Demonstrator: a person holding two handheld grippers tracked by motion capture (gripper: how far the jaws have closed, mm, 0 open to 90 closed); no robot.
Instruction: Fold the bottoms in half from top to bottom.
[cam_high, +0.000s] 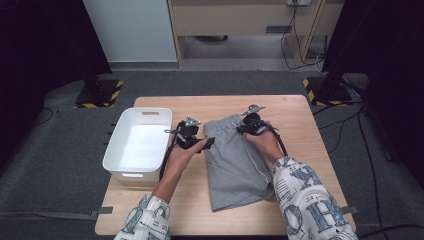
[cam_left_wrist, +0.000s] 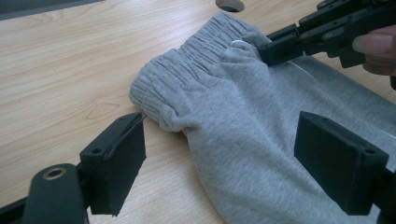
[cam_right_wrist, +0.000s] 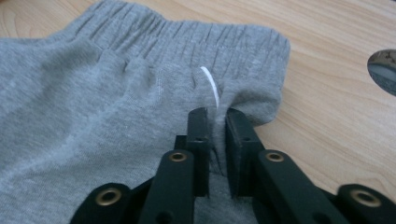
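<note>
Grey shorts (cam_high: 235, 160), ribbed waistband w/ white cord, in pinched right gripper (cam_right_wrist: 215, 116); left gripper (cam_left_wrist: 219, 154) wide apart, empty.

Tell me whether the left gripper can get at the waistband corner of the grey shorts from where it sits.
Probably yes: the left gripper stands open, the grey shorts lie flat between its pads, and the waistband corner just ahead is unobstructed. The right gripper pinches farther along.

Grey shorts (cam_left_wrist: 261, 135): soft matt knitted cloth, ribbed at the waistband, with a smooth white drawcord (cam_right_wrist: 211, 88). Worktop (cam_left_wrist: 70, 70): pale wood grain, smooth satin finish. Bin (cam_high: 120, 137): smooth white plastic. Right tool (cam_right_wrist: 215, 140): matt black plastic, brass-coloured rivets.
</note>
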